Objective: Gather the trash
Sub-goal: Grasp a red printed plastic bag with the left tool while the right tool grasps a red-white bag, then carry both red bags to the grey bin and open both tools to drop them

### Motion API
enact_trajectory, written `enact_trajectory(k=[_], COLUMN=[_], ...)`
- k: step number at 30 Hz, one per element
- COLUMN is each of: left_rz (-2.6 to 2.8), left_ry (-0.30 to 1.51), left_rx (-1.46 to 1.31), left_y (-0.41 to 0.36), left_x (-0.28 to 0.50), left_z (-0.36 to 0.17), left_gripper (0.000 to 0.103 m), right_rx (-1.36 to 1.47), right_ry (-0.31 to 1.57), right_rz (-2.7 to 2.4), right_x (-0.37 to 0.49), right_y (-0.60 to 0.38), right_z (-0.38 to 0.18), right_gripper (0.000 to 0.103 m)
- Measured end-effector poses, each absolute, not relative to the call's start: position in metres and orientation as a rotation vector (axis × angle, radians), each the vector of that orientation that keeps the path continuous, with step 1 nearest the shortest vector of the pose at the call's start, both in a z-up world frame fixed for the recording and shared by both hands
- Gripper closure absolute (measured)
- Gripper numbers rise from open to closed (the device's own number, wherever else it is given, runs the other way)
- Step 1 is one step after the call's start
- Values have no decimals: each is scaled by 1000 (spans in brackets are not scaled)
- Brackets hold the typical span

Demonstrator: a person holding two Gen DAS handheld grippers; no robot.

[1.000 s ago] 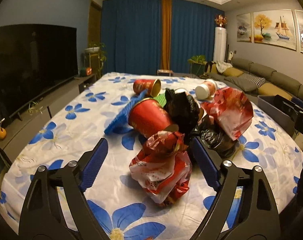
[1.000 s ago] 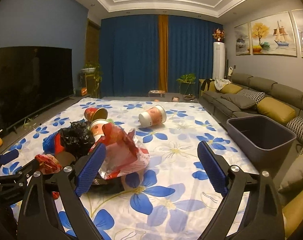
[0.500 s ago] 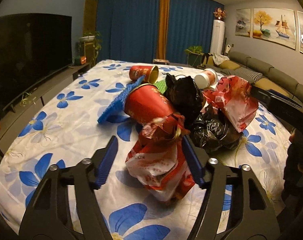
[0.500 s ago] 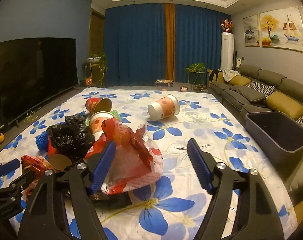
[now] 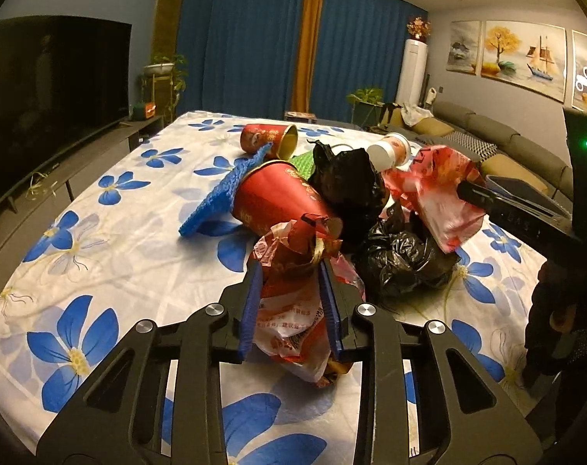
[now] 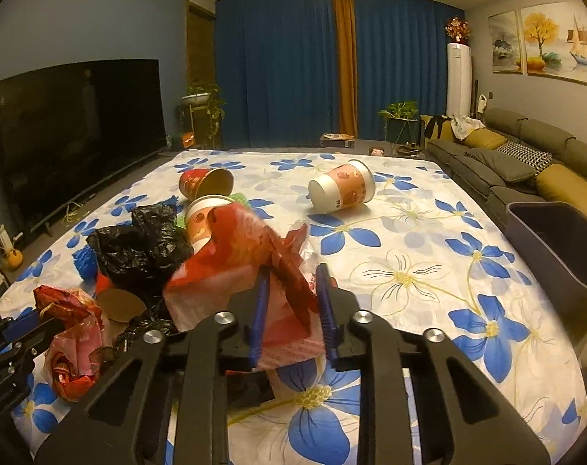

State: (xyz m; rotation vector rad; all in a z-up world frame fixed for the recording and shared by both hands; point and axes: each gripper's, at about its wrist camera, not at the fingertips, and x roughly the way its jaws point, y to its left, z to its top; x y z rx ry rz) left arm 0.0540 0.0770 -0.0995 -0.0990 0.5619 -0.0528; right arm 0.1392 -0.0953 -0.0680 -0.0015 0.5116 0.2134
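Note:
A pile of trash lies on the flowered tablecloth [image 5: 99, 255]. My left gripper [image 5: 291, 267] is shut on a crumpled red and white plastic bag [image 5: 293, 310]; that bag also shows at the left of the right wrist view [image 6: 72, 333]. My right gripper [image 6: 291, 275] is shut on a larger red plastic bag [image 6: 247, 255], seen in the left wrist view [image 5: 441, 190] too. Behind lie black plastic bags [image 5: 351, 186], a big red paper cup [image 5: 274, 197] on its side, a blue mat [image 5: 223, 190], a red can [image 5: 268, 137] and a pink cup [image 6: 340, 192].
A dark grey bin [image 6: 557, 248] stands off the table's right edge, by the sofa [image 6: 526, 155]. A TV [image 6: 80, 131] on a low stand runs along the left. A second pink cup [image 6: 204, 217] lies under the red bag.
Both grippers moved forward and closed: the left one onto the small red and white bag, the right one onto the large red bag.

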Motion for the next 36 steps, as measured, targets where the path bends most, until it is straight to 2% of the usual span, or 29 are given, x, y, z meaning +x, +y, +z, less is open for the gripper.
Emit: enact_trajectory(k=[8,23,36], left_rz=[-37,-30,-85], left_ry=[544,418,365], left_rx=[-90,-73,-39], left_y=[76,69,26], left_x=[51,25,39], left_z=[-94,-46,-20], left_gripper=[88,88,88], right_rx=[-13,32,52], right_ry=[492,382,321], right_rz=[221,164,116], right_x=[132,107,82], right_y=[-96,-130,-168], right_z=[-63,-31,-13], right_gripper=[94,95,95])
